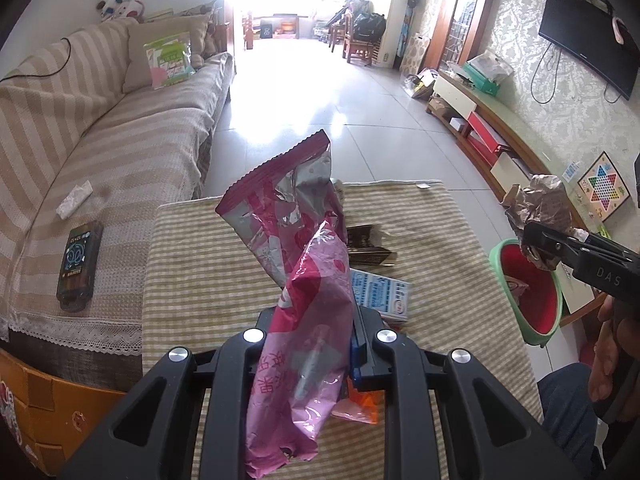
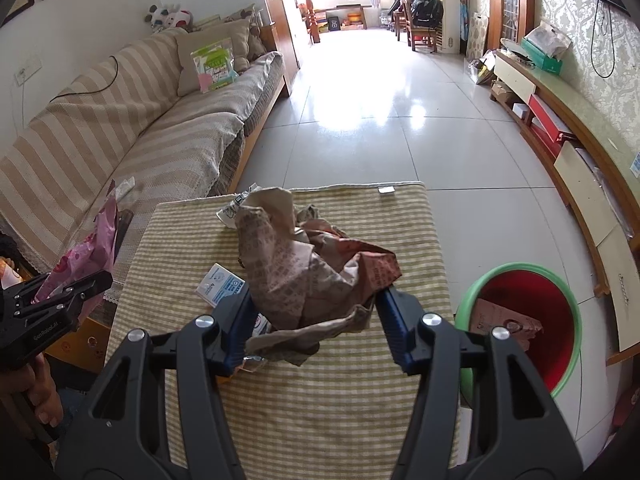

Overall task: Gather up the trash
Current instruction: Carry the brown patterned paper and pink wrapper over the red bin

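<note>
We've got the right gripper (image 2: 314, 316) clamped on the crumpled brown paper (image 2: 308, 272) with the bin (image 2: 560, 376) just right of it, nearer than our left gripper (image 1: 316, 344), pinching the pink wrapper (image 1: 304, 280) upright.

Bin (image 2: 520, 320) mouth open, just right of table (image 2: 400, 216); blue-white carton (image 2: 220, 286) and wrappers clutter table centre.

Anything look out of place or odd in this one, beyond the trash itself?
Nothing is spilled or damaged. Each of the tongs holds one piece: the left tongs grip a pink wrapper, the right tongs a crumpled brown paper. The bin stands upright beside the table, where a small blue-and-white carton remains uncollected.
</note>
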Demonstrator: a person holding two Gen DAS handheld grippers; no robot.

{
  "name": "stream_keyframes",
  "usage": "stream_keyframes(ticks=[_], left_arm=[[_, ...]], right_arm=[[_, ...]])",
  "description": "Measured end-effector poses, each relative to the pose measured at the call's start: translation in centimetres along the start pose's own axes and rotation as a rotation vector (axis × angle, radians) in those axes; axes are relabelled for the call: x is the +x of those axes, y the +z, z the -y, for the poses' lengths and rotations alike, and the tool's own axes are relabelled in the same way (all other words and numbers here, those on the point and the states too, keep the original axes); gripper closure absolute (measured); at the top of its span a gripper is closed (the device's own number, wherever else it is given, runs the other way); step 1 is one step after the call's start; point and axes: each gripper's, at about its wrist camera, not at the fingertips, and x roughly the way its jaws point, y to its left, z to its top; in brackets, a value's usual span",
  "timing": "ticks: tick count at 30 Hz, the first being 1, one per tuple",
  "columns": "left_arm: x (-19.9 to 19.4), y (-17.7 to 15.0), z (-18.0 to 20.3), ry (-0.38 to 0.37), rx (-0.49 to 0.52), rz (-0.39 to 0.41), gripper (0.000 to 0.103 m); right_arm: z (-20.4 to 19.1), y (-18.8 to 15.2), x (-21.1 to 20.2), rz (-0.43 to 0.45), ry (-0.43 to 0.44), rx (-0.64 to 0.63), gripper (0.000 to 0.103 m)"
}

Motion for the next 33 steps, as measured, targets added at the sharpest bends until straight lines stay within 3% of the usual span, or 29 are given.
stream_keyframes(ticks=[16,33], left_arm=[[0.3,1.6,10.3,-0.104,0.132,0.007,0.085],[5.9,3.5,26.2,-0.267,0.317,-0.06,0.085]], right_arm=[[8.7,-1.4,-5.4,0.063,-0.08,0.115,0.049],[22.2,-4.2,-6.8,0.057,-0.197,0.293,0.049]])
